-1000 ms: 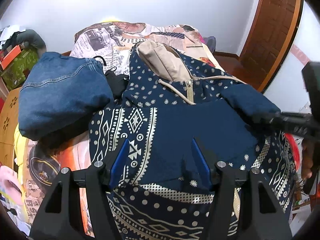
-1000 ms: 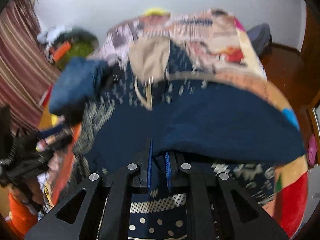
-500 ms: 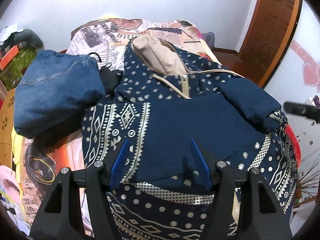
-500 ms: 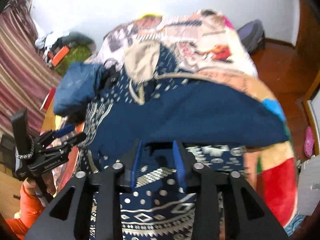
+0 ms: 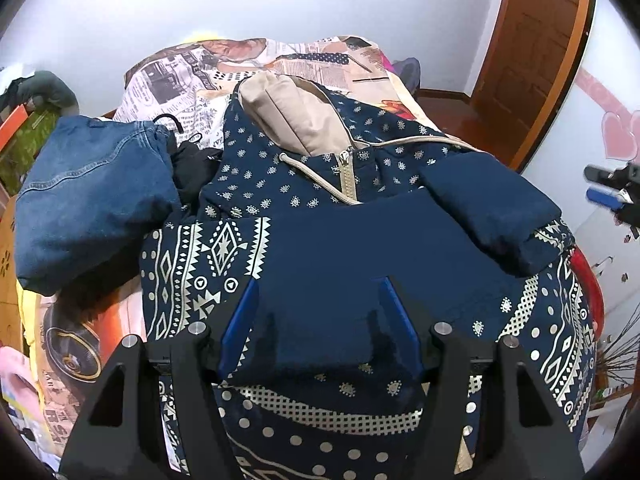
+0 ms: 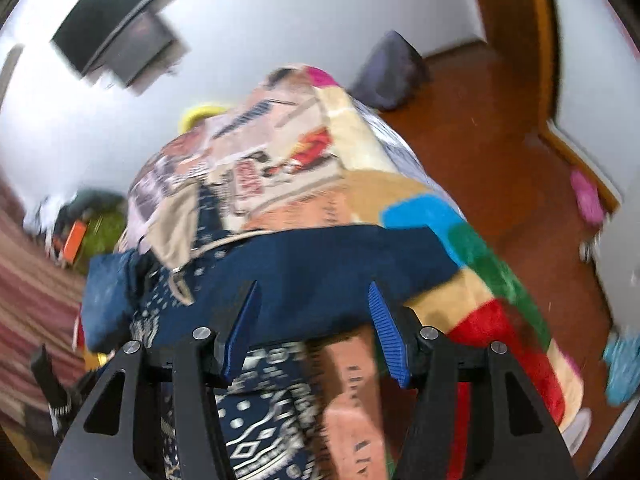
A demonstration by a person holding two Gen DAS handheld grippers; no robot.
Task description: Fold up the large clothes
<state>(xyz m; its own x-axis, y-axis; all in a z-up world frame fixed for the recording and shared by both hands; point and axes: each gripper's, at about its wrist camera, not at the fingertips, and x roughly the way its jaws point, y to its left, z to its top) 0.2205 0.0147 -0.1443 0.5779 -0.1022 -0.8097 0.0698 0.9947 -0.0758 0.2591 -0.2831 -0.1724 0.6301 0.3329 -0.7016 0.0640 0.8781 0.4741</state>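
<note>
A navy hoodie point(image 5: 320, 248) with cream patterns and a tan hood point(image 5: 292, 116) lies face up on the bed. Both plain navy sleeves are folded across its chest. My left gripper point(image 5: 318, 304) hovers over the lower sleeve, blue fingers point(image 5: 240, 320) apart and not pressing the cloth. My right gripper point(image 6: 312, 292) is off to the hoodie's point(image 6: 320, 264) right side, jaws opening, with nothing between them. In the left wrist view the right gripper point(image 5: 600, 183) shows small at the far right, beyond the bed's edge.
Folded blue jeans point(image 5: 92, 192) and a black garment point(image 5: 192, 164) lie left of the hoodie. A colourful printed blanket point(image 6: 400, 184) covers the bed. Right of the bed are wooden floor point(image 6: 480, 140), a dark bag point(image 6: 392, 72) and a brown door point(image 5: 540, 40).
My right gripper opened off the navy sleeve, let it lie on the chest, and swung away to the right while rolling. The left gripper drifted slightly and stayed open.
</note>
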